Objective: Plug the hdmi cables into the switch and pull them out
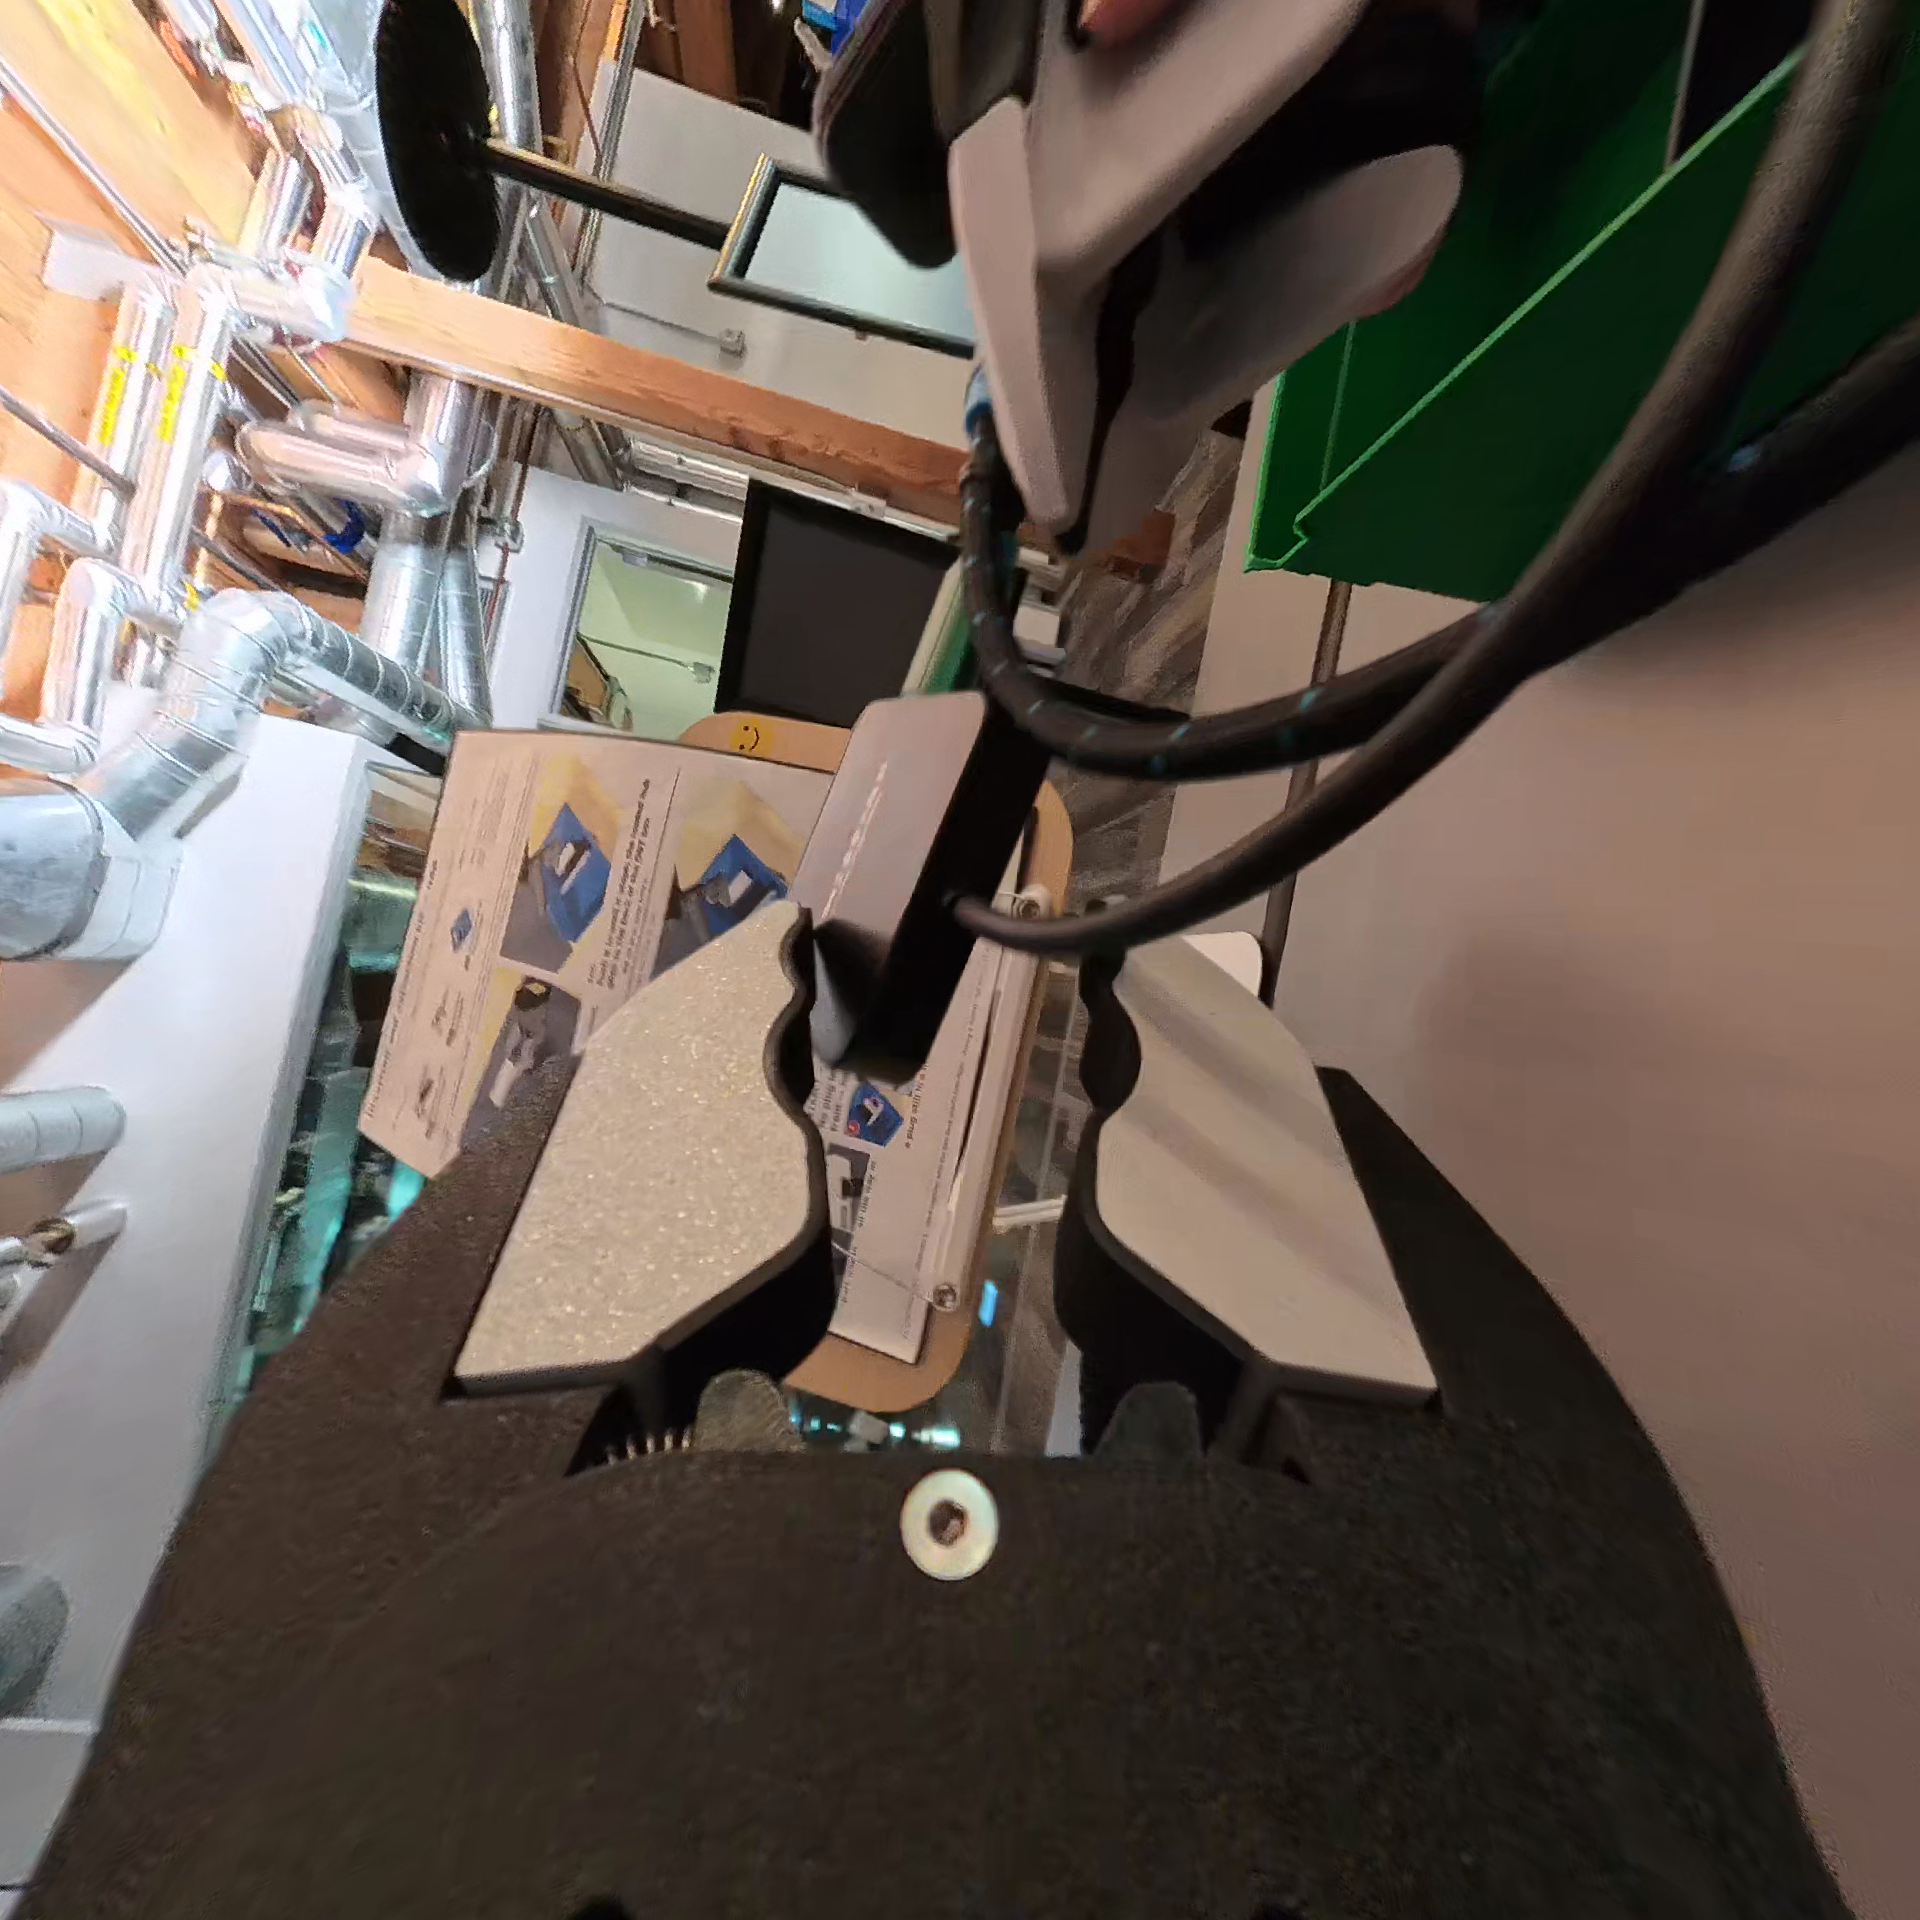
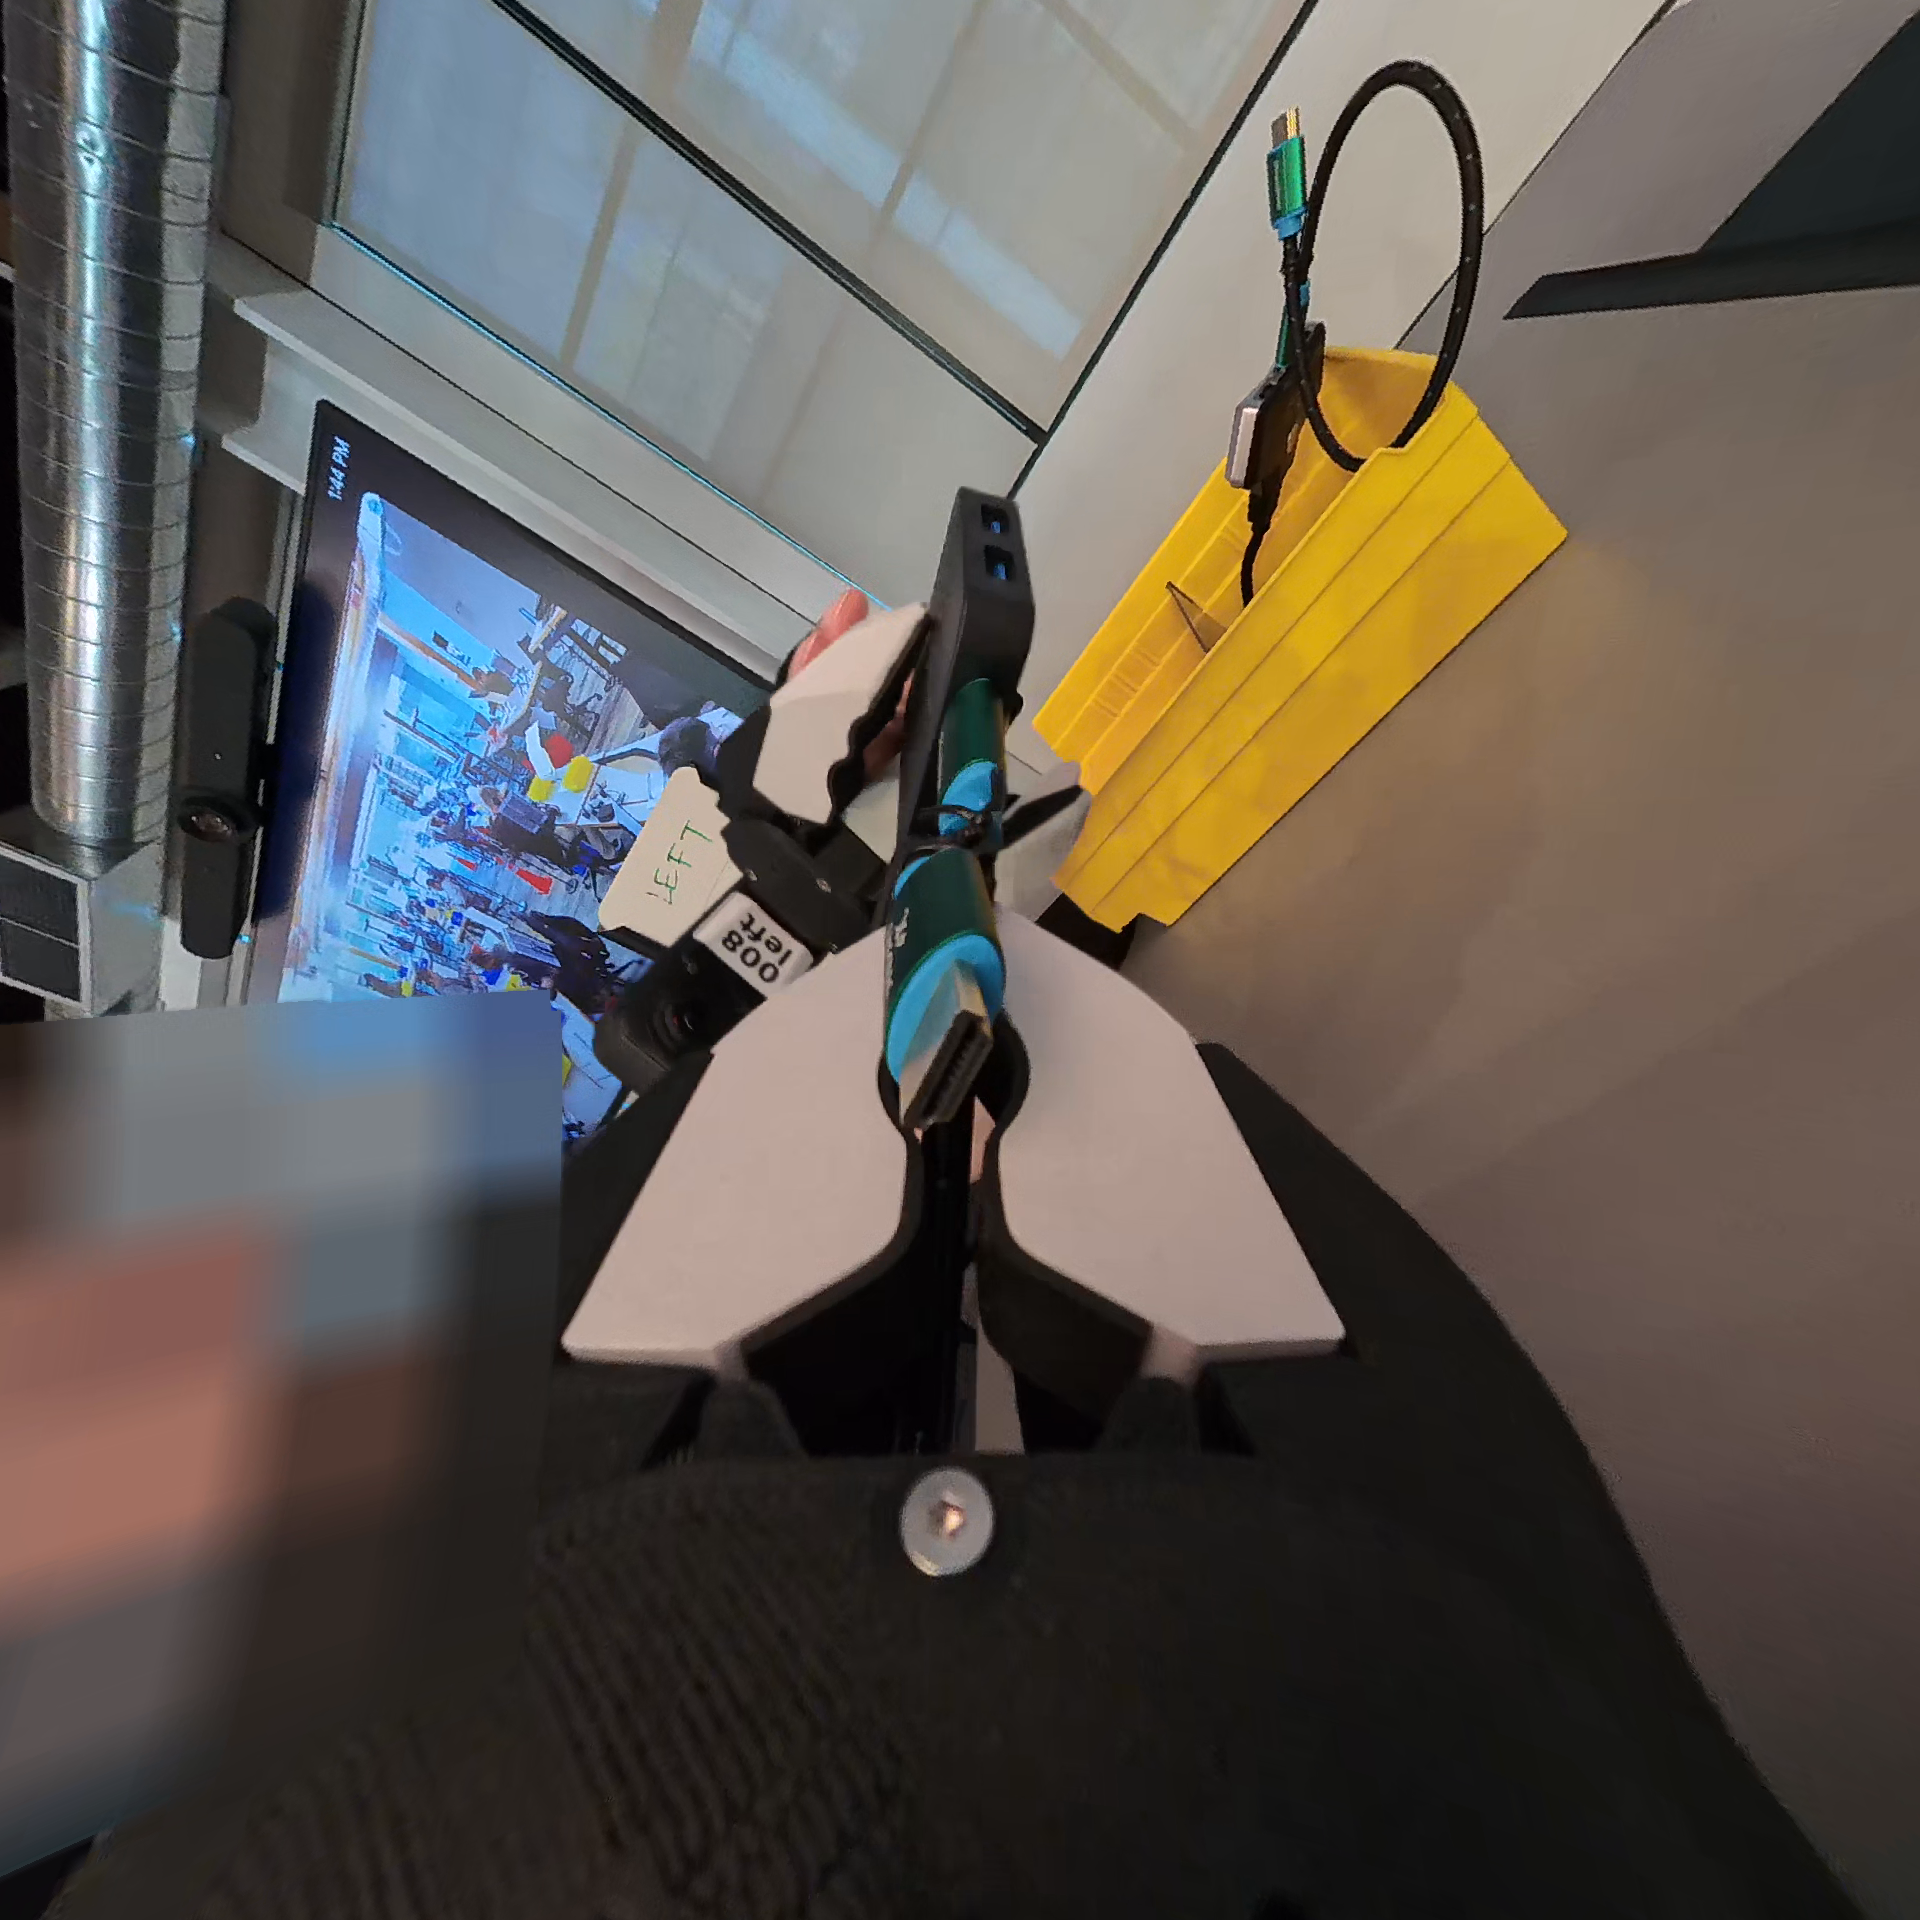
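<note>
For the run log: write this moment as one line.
left gripper: open, switch between fingers | right gripper: shut on HDMI plug | second plug in switch

The left gripper [image 1: 940, 997] has matt grey plastic fingers [image 1: 665, 1143], one with a grainy, speckled face. The switch [image 1: 914, 862] is smooth black plastic with a faint sheen. The plug [image 2: 940, 997] has a glossy green and blue shell and a bare metal tip. The bin [image 2: 1299, 644] is shiny yellow plastic. The counter [image 2: 1662, 935] looks matt grey. The ducts [image 1: 260, 665] are bright ribbed metal.
</note>
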The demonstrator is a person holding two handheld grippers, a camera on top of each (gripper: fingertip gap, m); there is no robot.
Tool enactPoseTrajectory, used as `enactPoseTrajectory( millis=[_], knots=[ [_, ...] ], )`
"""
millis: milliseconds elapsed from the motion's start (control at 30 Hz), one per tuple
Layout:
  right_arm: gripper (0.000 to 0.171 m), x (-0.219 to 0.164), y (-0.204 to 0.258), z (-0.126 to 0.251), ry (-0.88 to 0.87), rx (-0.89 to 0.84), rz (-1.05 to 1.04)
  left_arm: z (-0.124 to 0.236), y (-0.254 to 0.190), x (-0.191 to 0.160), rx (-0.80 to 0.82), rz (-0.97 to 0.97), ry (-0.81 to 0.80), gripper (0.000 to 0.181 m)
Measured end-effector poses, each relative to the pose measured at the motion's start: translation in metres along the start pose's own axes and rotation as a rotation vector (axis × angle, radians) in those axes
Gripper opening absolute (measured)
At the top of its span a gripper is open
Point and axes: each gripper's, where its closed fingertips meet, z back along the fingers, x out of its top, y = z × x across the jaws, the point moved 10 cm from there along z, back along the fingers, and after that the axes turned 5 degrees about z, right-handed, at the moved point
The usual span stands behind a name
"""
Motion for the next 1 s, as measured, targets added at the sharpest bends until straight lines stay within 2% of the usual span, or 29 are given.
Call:
enactPoseTrajectory(
  millis=[167,267,300,433,600,733,800,933,1000],
  knots=[
    [0.003,-0.006,-0.002,-0.013,0.065,0.014,-0.045,-0.006,-0.011,0.001,0.043,-0.096,0.006,0.039],
    [0.004,-0.009,-0.003,-0.018,0.091,0.013,-0.048,-0.006,-0.012,-0.002,0.09,-0.133,0.008,0.019],
    [0.004,-0.009,-0.003,-0.019,0.097,0.016,-0.038,-0.005,-0.012,-0.003,0.078,-0.12,0.003,0.017],
    [0.018,-0.006,0.005,-0.017,0.122,0.023,0.044,-0.006,-0.011,-0.005,0.037,-0.049,-0.01,0.016],
    [0.033,-0.001,0.024,0.0,0.184,-0.081,0.198,-0.005,-0.009,-0.006,0.043,-0.024,-0.022,0.015],
    [0.032,-0.001,0.055,0.029,0.245,-0.075,0.352,0.003,-0.003,-0.003,0.07,0.021,-0.069,0.015],
    [0.032,0.003,0.073,0.049,0.161,-0.072,0.541,0.007,0.002,-0.002,0.071,0.075,-0.089,0.015],
    [0.026,0.014,0.084,0.09,-0.341,-0.191,0.915,0.015,0.011,0.002,0.089,0.12,-0.141,0.015],
    [0.022,0.013,0.079,0.092,-0.381,-0.286,0.981,0.017,0.013,0.006,0.115,0.12,-0.156,0.015]
  ],
)
